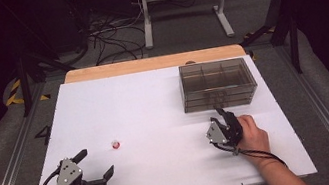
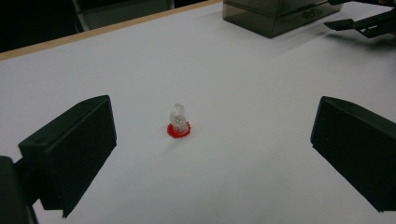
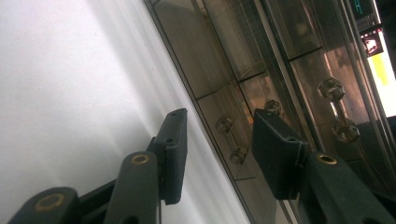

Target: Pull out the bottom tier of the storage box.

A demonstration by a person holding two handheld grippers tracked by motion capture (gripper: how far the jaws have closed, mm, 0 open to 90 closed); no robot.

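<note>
A small clear piece on a red toothed base (image 1: 116,143) stands upright on the white table, apart from both grippers. In the left gripper view the piece (image 2: 179,122) sits ahead, between the wide-open jaws of my left gripper (image 2: 212,121). That left gripper (image 1: 97,162) rests near the table's front left, empty. My right gripper (image 1: 221,112) points at the front of a smoke-tinted drawer box (image 1: 218,83). In the right gripper view, the right gripper (image 3: 219,116) stands open, with a small drawer handle (image 3: 231,140) just beyond the gap.
The white table top (image 1: 154,104) has a wooden strip (image 1: 152,63) along its far edge. A second drawer handle (image 3: 338,109) shows higher on the box front. The left gripper view catches the drawer box (image 2: 275,14) and the right gripper (image 2: 355,25) at the far right.
</note>
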